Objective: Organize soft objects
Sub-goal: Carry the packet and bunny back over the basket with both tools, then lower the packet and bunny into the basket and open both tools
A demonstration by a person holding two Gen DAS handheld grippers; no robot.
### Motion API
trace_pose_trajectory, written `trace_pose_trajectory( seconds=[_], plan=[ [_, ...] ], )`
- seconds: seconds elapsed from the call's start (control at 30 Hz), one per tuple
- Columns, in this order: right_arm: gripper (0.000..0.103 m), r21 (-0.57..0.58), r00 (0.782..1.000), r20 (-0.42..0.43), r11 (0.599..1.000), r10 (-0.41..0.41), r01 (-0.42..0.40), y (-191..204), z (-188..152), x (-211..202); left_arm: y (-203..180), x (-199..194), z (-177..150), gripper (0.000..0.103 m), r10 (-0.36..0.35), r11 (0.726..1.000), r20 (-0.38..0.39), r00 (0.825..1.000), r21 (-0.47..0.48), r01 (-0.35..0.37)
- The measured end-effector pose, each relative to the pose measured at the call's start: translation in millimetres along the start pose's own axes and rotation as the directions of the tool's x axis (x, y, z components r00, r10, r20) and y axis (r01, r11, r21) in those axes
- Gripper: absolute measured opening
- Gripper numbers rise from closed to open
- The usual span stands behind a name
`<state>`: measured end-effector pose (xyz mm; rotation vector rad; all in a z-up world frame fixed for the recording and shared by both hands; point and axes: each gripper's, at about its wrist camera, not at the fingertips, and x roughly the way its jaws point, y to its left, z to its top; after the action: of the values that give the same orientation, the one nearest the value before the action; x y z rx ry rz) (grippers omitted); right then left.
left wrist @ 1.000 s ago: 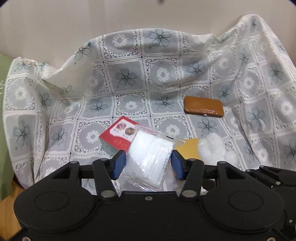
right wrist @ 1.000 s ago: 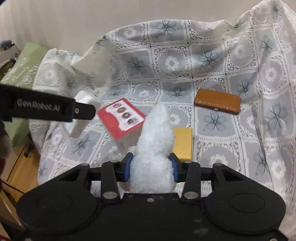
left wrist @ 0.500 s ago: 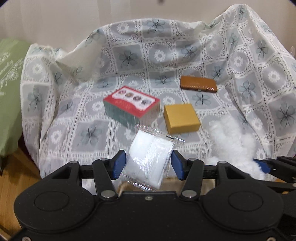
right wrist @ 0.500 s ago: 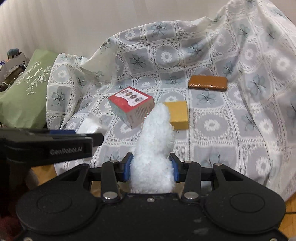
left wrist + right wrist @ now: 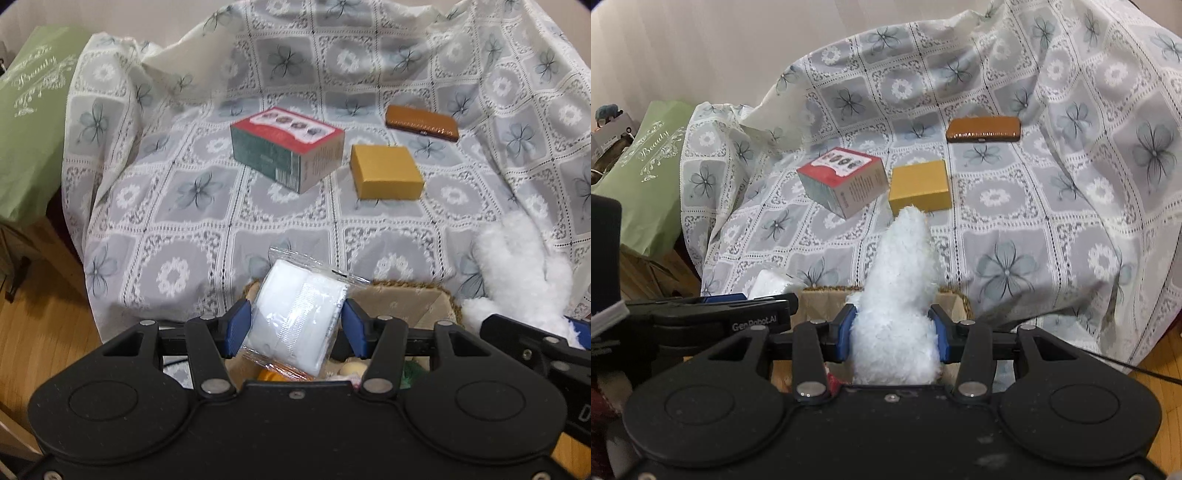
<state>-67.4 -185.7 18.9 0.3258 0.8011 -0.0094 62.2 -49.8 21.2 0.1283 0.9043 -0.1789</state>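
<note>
Both soft items now hang over the basket, ready to drop.

Your left gripper [image 5: 291, 328] is clamped on the wrapped white pack [image 5: 295, 317], and your right gripper [image 5: 892, 334] is squeezed nearly closed on the white plush toy [image 5: 897, 295]. A second ago both hung over the floral cloth [image 5: 207, 236] near the boxes; you have since pulled back, and the woven basket [image 5: 406, 299] now shows right under both loads, at 6 o'clock in each wrist view. That suggests 2 releases are all that remain. The 3 hard items stay on the cloth: the red box [image 5: 288, 147] at 12 o'clock, the yellow box [image 5: 386, 171] at 1 o'clock, and the brown case [image 5: 421, 123] beyond.
</note>
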Motion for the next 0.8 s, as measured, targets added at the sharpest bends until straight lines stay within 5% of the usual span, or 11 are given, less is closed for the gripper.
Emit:
trace_pose_trajectory(
  seconds=[0.8],
  plan=[
    [0.044, -0.023, 0.999, -0.051, 1.000, -0.006, 0.005, 3, -3, 20, -5, 33, -10, 0.055, 0.050, 0.999, -0.078, 0.996, -0.014, -0.052]
  ],
)
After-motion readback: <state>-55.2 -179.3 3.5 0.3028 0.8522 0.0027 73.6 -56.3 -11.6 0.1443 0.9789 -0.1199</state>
